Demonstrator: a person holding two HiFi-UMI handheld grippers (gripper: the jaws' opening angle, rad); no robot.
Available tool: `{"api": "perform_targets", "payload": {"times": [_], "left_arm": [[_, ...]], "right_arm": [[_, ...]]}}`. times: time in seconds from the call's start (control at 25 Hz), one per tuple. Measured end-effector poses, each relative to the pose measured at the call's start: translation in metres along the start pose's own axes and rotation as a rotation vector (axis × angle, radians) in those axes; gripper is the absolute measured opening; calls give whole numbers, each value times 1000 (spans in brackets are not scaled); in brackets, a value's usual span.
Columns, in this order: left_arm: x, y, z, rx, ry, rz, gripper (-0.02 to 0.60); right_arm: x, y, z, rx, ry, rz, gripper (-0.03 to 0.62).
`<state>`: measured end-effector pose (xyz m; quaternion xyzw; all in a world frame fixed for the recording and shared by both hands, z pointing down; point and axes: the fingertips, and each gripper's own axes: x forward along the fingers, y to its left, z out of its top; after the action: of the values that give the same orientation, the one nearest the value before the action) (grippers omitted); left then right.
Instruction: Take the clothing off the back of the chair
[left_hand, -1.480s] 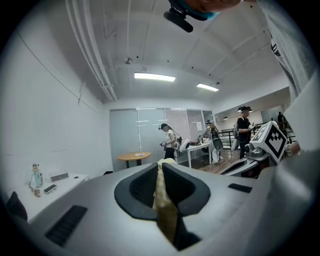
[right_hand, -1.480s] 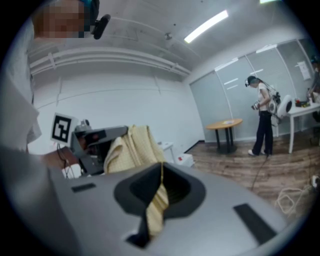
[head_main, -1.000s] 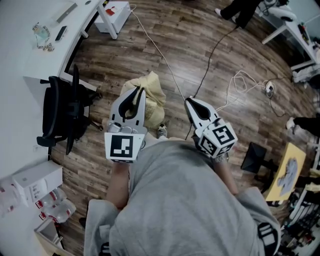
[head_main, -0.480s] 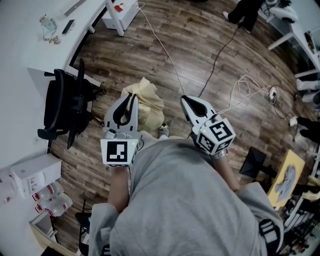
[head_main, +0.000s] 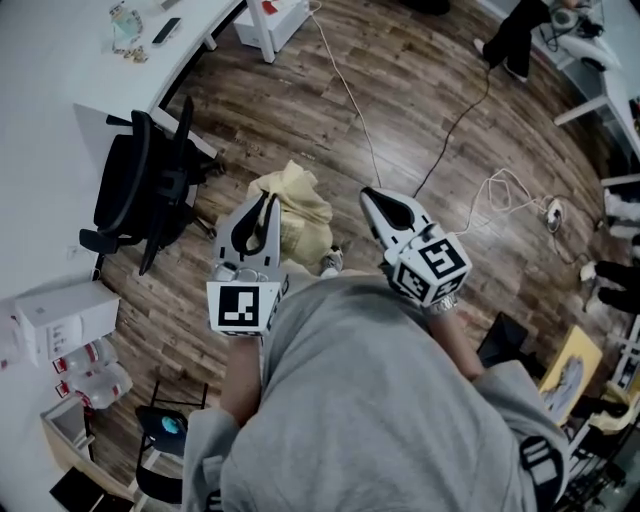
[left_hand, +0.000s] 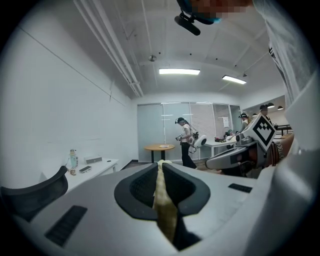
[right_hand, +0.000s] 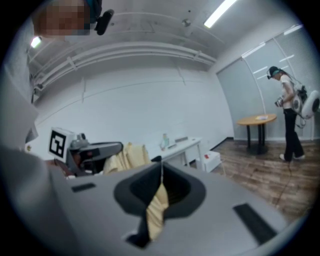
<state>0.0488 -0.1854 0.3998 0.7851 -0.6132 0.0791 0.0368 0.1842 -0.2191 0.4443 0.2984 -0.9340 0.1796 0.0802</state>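
I've got left gripper (head_main: 268, 200) and right gripper (head_main: 370, 195) both clamped on the yellow clothing (head_main: 300, 212), off the chair (head_main: 125, 190); next: carry it clear, keeping grip.

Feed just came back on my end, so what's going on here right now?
A person in a grey sweatshirt holds a gripper in each hand. The left gripper and the right gripper are both shut on a pale yellow cloth garment, which hangs bunched below them over the wooden floor. The garment is already off the black office chair, which stands apart to the left beside the white desk with nothing on its back.
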Motion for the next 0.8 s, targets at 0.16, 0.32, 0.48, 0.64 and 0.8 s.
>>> {"api": "perform_targets", "payload": {"times": [0.16, 0.32, 0.48, 0.64, 0.8], "left_arm": [[-11, 10, -6, 1, -1, 29, 58], [-25, 19, -13, -26, 26, 71, 58], [-36, 30, -16, -16, 15, 96, 58], [-47, 39, -24, -23, 21, 124, 58], [-54, 43, -30, -26, 32, 137, 58]], "right_arm": [[12, 11, 0, -8, 10, 36, 35], [21, 24, -2, -20, 19, 72, 34], [29, 33, -1, -30, 28, 95, 34], [35, 44, -3, -52, 34, 121, 34], [36, 50, -4, -59, 37, 136, 34]]}}
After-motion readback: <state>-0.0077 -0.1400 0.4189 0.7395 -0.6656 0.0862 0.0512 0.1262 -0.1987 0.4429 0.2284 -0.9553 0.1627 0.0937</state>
